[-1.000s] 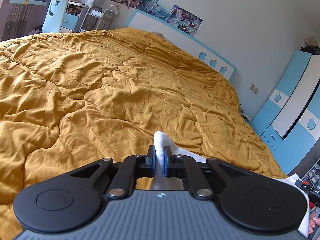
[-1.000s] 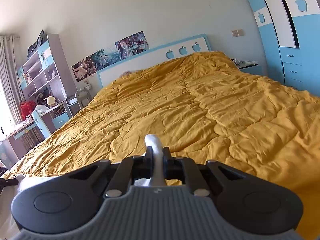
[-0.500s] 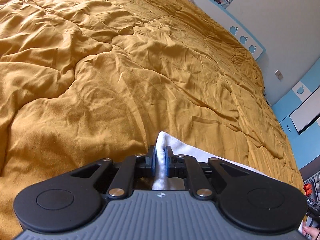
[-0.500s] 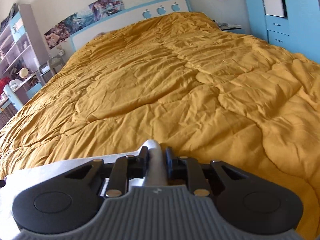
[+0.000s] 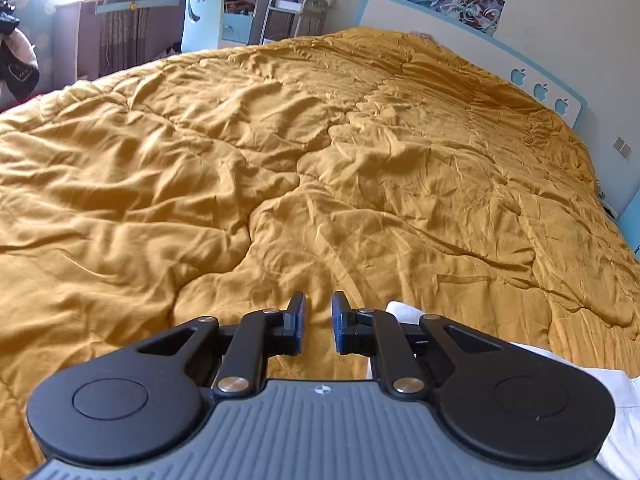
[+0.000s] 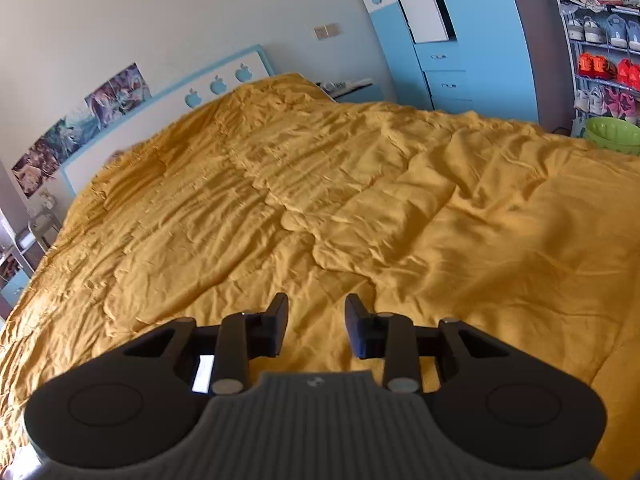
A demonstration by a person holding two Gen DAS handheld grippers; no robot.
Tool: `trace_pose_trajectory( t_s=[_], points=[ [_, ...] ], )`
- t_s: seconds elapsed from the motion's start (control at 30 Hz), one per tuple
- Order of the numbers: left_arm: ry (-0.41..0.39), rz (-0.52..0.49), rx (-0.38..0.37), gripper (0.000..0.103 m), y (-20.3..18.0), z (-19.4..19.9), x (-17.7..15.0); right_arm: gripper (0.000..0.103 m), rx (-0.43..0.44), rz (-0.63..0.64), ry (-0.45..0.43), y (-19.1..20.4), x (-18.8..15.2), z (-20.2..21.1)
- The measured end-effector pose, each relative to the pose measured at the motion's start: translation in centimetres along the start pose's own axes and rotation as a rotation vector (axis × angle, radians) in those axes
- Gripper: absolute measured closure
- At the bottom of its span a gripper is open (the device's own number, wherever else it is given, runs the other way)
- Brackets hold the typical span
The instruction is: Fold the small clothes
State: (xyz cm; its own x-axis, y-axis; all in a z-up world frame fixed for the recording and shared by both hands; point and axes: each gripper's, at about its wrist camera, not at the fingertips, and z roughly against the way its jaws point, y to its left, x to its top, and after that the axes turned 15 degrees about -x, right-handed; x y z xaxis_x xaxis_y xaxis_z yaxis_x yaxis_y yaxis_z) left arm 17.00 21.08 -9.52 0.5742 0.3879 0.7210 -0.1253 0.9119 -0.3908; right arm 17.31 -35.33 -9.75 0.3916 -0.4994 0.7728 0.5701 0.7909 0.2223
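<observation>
A white garment lies on the mustard-yellow quilt at the near edge of the bed, mostly hidden behind my left gripper's body. My left gripper is open and empty, with the garment's corner just right of its right finger. My right gripper is open wider and empty over the quilt. In the right wrist view only a small sliver of the white garment shows through the gripper's linkage.
A white and blue headboard with apple cut-outs stands at the far end. A desk and blue chair stand left of the bed. A blue wardrobe, a shoe rack and green bowls stand on the right.
Both grippers have opened and let go of the white garment, which now lies on the quilt. Both have lifted and turned outward, the left to the left, the right to the right.
</observation>
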Motion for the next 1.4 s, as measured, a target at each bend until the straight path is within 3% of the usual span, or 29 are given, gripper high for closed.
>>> trace_pose_trajectory(
  t_s=[0.1,0.2,0.23,0.4,0.53,0.63,0.73,0.83,0.97,1.07,1.23,1.3,1.4],
  points=[
    [-0.012,-0.04,-0.009,0.088,-2.6,3.3,0.5,0.075,0.07,0.013,-0.048,1.2,-0.5,4.5],
    [-0.001,-0.041,-0.047,0.09,-4.9,5.6,-0.1,0.075,0.205,0.046,-0.073,3.6,-2.5,9.3],
    [0.016,-0.055,-0.069,0.095,-5.9,6.1,-0.6,0.075,0.243,0.068,-0.081,4.5,-3.3,10.6],
    [0.08,-0.076,-0.105,0.097,-9.3,7.0,-4.6,0.075,0.468,0.24,-0.09,9.5,-8.9,15.8],
    [0.06,-0.066,-0.075,0.097,-10.3,7.0,-8.6,0.076,0.487,0.338,-0.083,12.0,-13.4,17.2],
    [0.022,-0.063,-0.145,0.097,-10.2,6.4,-11.1,0.076,0.487,0.351,-0.061,11.8,-16.0,16.6],
    [-0.024,-0.224,-0.099,0.097,-12.1,5.7,-13.6,0.076,0.536,0.38,-0.059,11.5,-17.6,15.3],
    [-0.048,-0.374,-0.033,0.097,-13.4,4.8,-15.6,0.079,0.507,0.401,-0.061,11.3,-18.3,14.6],
    [-0.052,-0.328,-0.01,0.093,-12.6,4.5,-15.6,0.093,0.428,0.43,-0.091,10.8,-18.4,13.6],
    [-0.064,-0.305,0.036,0.093,-11.2,4.9,-15.3,0.094,0.357,0.444,-0.144,9.3,-17.5,13.1],
    [-0.065,-0.26,0.064,0.096,-8.6,5.5,-14.5,0.094,0.23,0.385,-0.151,5.0,-15.3,10.7],
    [-0.077,-0.253,0.1,0.097,-7.6,5.9,-14.3,0.096,0.217,0.335,-0.142,3.1,-14.6,10.0],
    [-0.071,-0.231,0.087,0.096,-6.5,6.5,-13.9,0.097,0.188,0.269,-0.16,1.1,-13.9,9.5]
  ],
)
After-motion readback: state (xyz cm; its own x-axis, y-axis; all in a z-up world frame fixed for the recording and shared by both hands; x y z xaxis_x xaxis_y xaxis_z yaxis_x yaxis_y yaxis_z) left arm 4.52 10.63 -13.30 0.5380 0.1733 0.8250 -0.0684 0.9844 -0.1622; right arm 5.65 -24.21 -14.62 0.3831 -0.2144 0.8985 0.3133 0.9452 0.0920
